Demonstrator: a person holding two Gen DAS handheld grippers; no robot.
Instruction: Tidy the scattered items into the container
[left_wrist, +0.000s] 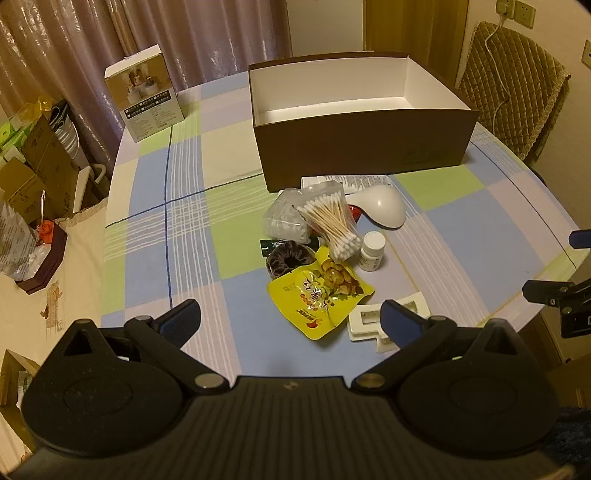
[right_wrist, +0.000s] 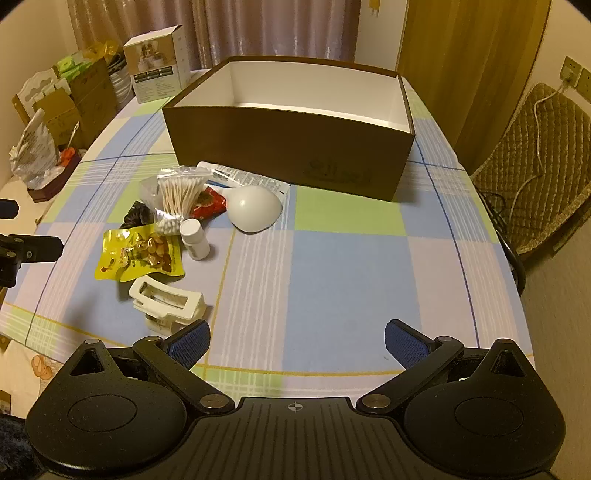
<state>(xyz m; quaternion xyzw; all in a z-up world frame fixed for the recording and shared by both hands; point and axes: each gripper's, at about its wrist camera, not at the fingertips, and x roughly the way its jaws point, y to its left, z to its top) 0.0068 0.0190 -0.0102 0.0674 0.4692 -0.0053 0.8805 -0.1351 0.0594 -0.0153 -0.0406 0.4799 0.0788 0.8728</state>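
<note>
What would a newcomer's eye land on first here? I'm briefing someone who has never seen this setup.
First, the big brown box with its white inside, open and empty at the far side of the checked tablecloth. Next, the small heap in front of it: a yellow snack bag, a pack of cotton swabs and a white pill bottle. Both grippers, left and right, are open and hold nothing.

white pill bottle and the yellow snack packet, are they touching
Apart. The right wrist view shows a strip of tablecloth between the white pill bottle and the yellow snack packet.
</note>
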